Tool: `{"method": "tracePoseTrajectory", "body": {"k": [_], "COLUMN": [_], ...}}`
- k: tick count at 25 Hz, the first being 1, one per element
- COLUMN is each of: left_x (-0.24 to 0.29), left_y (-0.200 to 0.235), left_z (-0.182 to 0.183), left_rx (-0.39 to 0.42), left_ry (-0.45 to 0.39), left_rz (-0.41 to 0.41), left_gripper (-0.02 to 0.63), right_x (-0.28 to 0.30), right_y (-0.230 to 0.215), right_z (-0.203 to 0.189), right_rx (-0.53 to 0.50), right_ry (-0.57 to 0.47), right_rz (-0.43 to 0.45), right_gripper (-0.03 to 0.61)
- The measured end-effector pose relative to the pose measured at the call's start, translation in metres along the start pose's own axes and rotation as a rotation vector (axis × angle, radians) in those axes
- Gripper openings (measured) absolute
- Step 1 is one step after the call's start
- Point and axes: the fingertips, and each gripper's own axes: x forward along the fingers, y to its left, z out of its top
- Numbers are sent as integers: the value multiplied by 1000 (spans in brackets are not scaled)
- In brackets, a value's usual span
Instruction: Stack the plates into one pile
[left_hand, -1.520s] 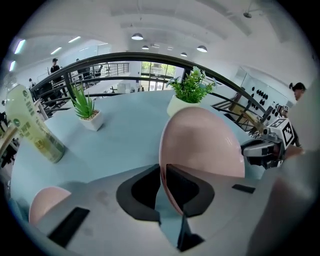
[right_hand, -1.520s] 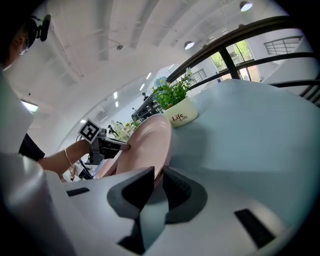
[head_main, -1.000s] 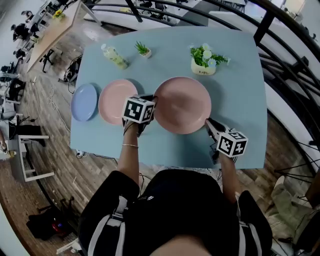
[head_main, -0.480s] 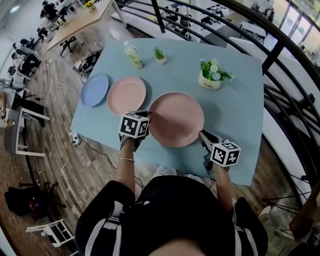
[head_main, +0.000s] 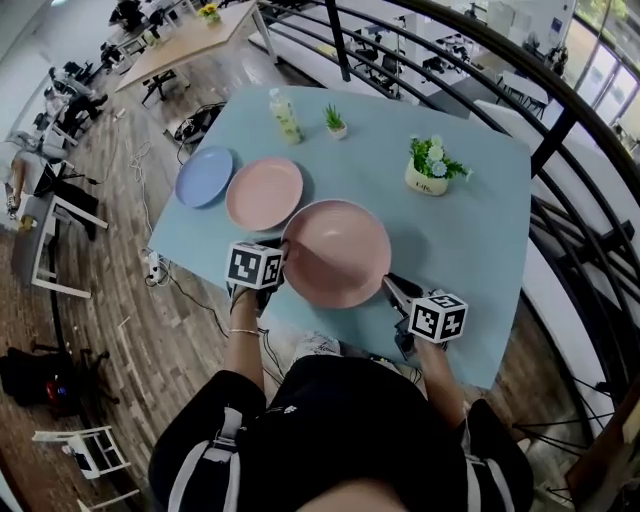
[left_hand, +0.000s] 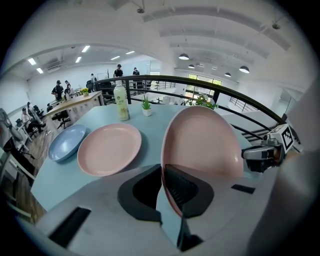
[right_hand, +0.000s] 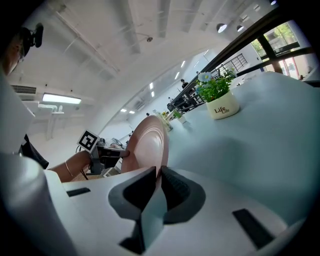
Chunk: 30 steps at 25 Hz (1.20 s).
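Plates first, from the left: the blue plate (head_main: 204, 177) lies at the table's (head_main: 470, 250) left edge, with the small pink plate (head_main: 264, 193) just beside it, both flat. Next I see my left gripper (head_main: 283, 264), its jaws almost together and pinched on the left rim of the large pink plate (head_main: 337, 252). That plate hangs between my two claws and looks raised and tilted off the tabletop. On its right rim my right gripper (head_main: 390, 285) is clamped the same way, jaws nearly closed with the thin edge between them. Compared with a second ago, both claws hold the same rims. The large pink plate has drawn closer to the small pink plate, so their edges now nearly meet in the head view.
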Motion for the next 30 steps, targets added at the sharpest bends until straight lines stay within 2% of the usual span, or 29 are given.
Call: {"method": "tracePoseTrajectory", "body": {"k": [6, 11, 18, 23, 30], "left_x": [-5, -4, 17, 22, 28], "left_y": [21, 51, 110, 159, 217], "left_z": [-11, 2, 18, 32, 47], "left_rx": [-25, -28, 14, 5, 15], "left_ry": [1, -17, 1, -7, -19], "left_rz": [8, -25, -88, -126, -135], "left_gripper": [32, 32, 32, 32, 32], "right_x": [20, 44, 101, 144, 200], "right_y": [9, 22, 33, 50, 64], "right_z": [1, 20, 30, 44, 61], "right_rx": [11, 2, 33, 68, 70], "right_ry": [7, -25, -49, -69, -74], "right_rz": [27, 7, -67, -68, -82], "right_gripper": [38, 37, 37, 35, 35]}}
